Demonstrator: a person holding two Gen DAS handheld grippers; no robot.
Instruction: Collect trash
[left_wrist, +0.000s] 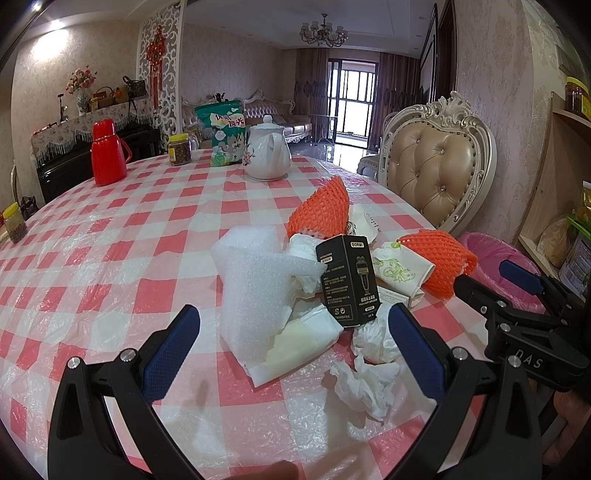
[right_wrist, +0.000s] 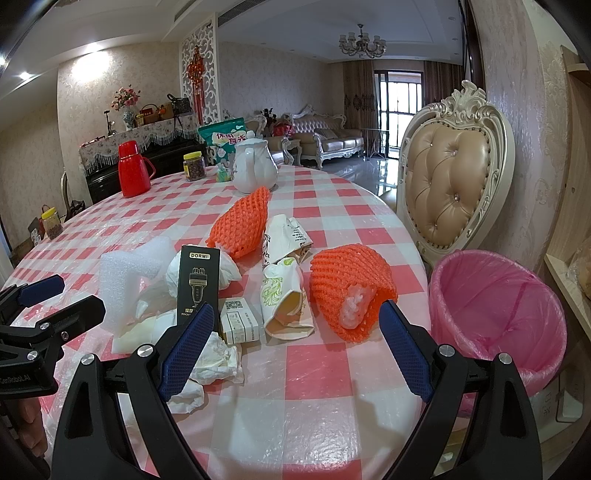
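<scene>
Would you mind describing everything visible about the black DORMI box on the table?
The black DORMI box is a tall, narrow carton, cardboard by its look, with white lettering, a line drawing of a device on the front and fine print on one side. It looks closed and stands roughly upright, slightly tilted, amid the trash pile on the checked tablecloth. Crumpled white tissue presses behind it, and a small white box sits beside its base. Neither gripper touches it.

Daylight pours in through the balcony door (left_wrist: 351, 99) at the upper centre of both views, washing it out to near white and laying a sheen on the floor below. A ceiling spotlight (right_wrist: 24, 75) flares at the upper left. The room is evenly bright; the plastic-covered surface (left_wrist: 110, 258) shows soft glare and faint shadows. Both frames bow strongly, with black corners. Focus is sharp throughout.
</scene>
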